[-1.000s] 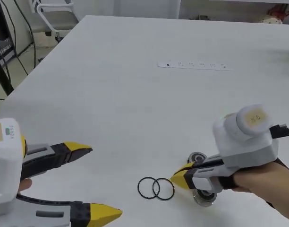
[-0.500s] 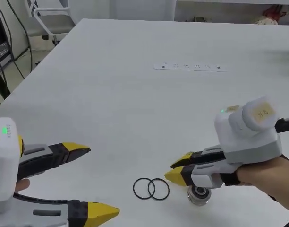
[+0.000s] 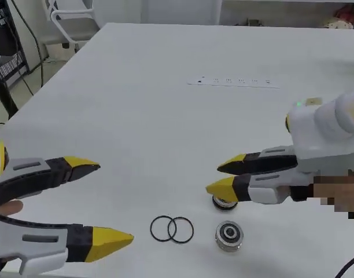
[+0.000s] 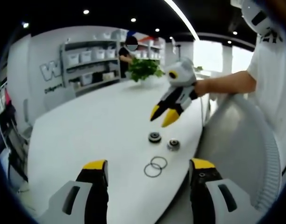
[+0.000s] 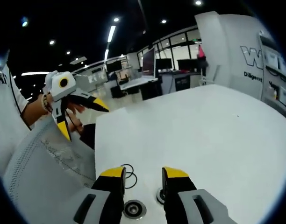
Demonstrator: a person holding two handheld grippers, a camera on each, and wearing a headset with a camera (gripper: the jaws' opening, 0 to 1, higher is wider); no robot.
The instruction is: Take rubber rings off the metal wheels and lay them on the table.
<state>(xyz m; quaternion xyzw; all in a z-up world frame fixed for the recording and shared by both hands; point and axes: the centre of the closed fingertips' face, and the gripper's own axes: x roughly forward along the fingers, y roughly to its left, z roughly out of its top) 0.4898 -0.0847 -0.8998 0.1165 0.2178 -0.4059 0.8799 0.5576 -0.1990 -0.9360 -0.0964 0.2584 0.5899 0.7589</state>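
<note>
Two thin black rubber rings [image 3: 172,229] [image 4: 155,166] [image 5: 128,175] lie overlapping on the white table [image 3: 165,116] near its front edge. One metal wheel [image 3: 229,236] [image 4: 173,144] [image 5: 134,208] lies flat just right of them. A second wheel [image 3: 223,202] [image 4: 154,137] [image 5: 160,196] sits farther back, partly hidden under my right gripper [image 3: 217,178] [image 5: 142,176], which hovers open just above it with nothing held. My left gripper [image 3: 104,202] [image 4: 147,167] stands wide open at the lower left, empty, pointing toward the rings.
A flush power strip [image 3: 232,81] is set into the table's middle. Chairs [image 3: 70,20] stand beyond the far left corner. The table's front edge runs close below the rings.
My right gripper has risen and drawn back to the right, opening and uncovering both wheels. The rings lie where they were; the head camera has shifted.
</note>
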